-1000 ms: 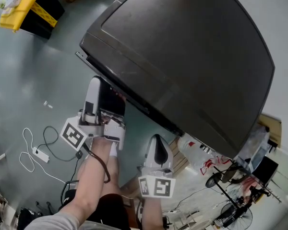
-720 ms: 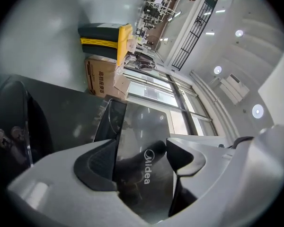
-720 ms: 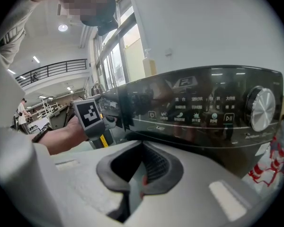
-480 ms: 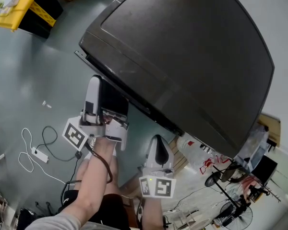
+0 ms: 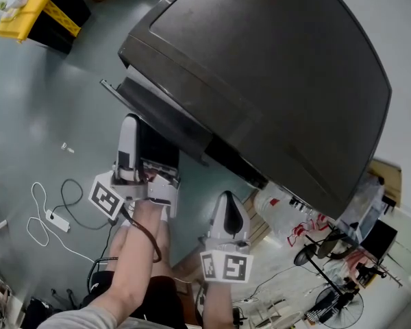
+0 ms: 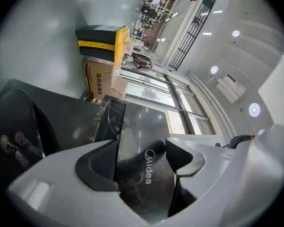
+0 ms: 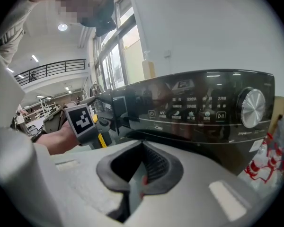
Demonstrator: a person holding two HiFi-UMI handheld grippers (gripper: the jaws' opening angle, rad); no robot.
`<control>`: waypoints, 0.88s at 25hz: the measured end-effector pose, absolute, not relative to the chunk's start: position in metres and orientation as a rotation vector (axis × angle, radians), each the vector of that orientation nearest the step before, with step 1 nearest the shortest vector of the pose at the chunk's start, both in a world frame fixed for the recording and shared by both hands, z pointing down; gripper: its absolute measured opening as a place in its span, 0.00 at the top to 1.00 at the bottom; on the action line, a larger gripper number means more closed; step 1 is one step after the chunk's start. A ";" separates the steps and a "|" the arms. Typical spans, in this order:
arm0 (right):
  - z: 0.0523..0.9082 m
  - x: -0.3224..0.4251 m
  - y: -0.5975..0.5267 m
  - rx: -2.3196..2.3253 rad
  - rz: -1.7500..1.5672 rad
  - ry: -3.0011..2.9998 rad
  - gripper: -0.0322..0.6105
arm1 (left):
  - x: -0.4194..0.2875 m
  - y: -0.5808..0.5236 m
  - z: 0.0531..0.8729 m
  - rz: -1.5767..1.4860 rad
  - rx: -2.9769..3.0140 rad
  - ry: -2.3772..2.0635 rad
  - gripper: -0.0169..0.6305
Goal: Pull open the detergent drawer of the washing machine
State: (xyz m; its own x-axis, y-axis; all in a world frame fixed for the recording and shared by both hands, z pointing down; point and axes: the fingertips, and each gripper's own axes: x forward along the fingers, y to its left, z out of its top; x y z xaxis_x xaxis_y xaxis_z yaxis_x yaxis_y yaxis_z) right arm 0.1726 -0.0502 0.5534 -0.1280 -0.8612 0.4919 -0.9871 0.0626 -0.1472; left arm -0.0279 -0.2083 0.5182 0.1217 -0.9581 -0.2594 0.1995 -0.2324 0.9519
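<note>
The left tongs (image 6: 139, 156) clamp the half-out drawer (image 5: 157, 112), which slides straight back toward the person, while the right tongs (image 7: 141, 167) sit clenched and empty.

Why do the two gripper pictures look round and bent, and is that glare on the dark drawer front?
Left gripper view: the wide-angle lens bends straight lines and blackens the corners; the glossy detergent drawer mirrors pale streaks of light. Right gripper view: same bending; the near fingers look soft, the control panel sharper. Head view: even light, only a faint sheen on the washing machine.
</note>
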 end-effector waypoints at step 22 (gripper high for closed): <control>0.515 0.136 -0.019 1.921 0.496 -2.156 0.94 | -0.073 -0.123 0.519 -1.368 1.306 -0.861 0.46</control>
